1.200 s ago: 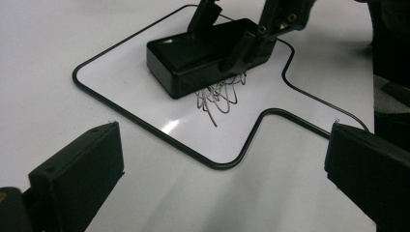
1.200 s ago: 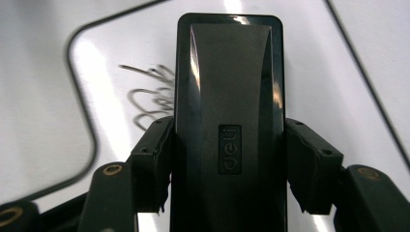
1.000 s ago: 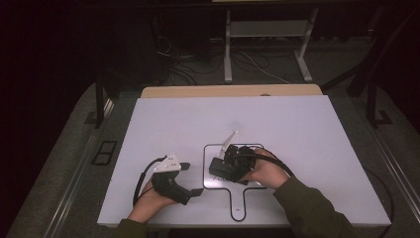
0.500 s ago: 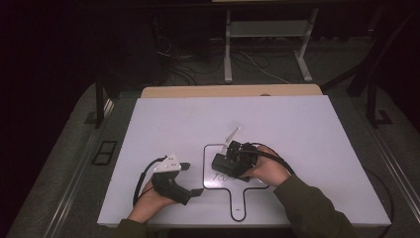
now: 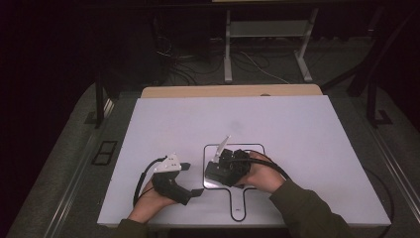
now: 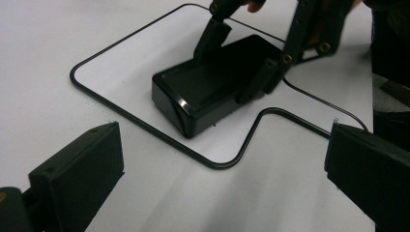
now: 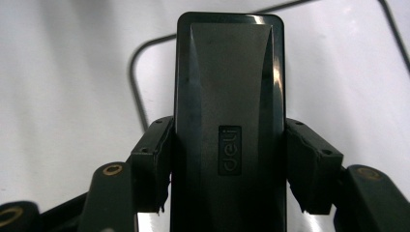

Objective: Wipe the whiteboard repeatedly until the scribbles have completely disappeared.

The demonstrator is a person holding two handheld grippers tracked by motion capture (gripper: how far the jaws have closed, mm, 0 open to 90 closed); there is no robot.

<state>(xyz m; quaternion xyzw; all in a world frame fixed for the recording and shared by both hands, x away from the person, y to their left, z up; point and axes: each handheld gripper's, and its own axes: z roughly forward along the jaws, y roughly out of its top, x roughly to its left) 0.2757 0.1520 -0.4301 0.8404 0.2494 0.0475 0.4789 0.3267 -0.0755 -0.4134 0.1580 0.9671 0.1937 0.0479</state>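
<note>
Right gripper (image 7: 227,169), in the right gripper view: closed on a black box (image 7: 229,111), one pad pressed to each long side, roughly at mid-length. Long axis of the box running straight away from that camera, its rounded far end towards the top of the frame; "deli" embossed on the lid. Beneath and beyond it, a white table (image 7: 58,72) with a black outline (image 7: 138,92) curving past on the left.

From the left gripper view: the same black box (image 6: 212,87) seen corner-on, lying inside the rounded rectangle of the outline (image 6: 145,123), near corner towards the camera, long axis slanting up and to the right. Whether flat on the table (image 6: 48,43) or slightly lifted, cannot be told. Right gripper (image 6: 251,53) reaching down onto it from the upper right. Left gripper (image 6: 227,169) wide open, nothing between its two pads, apart from the box.

From the high view: paddle shape of the outline (image 5: 237,198), a rounded square with a narrow stem towards the person. Box (image 5: 218,173) at the left of that square, under the right gripper (image 5: 225,166) and right hand (image 5: 262,173). Left gripper (image 5: 190,178) in the left hand (image 5: 148,206), just left of the outline, jaws pointing right towards the box. Table (image 5: 297,129) white.
</note>
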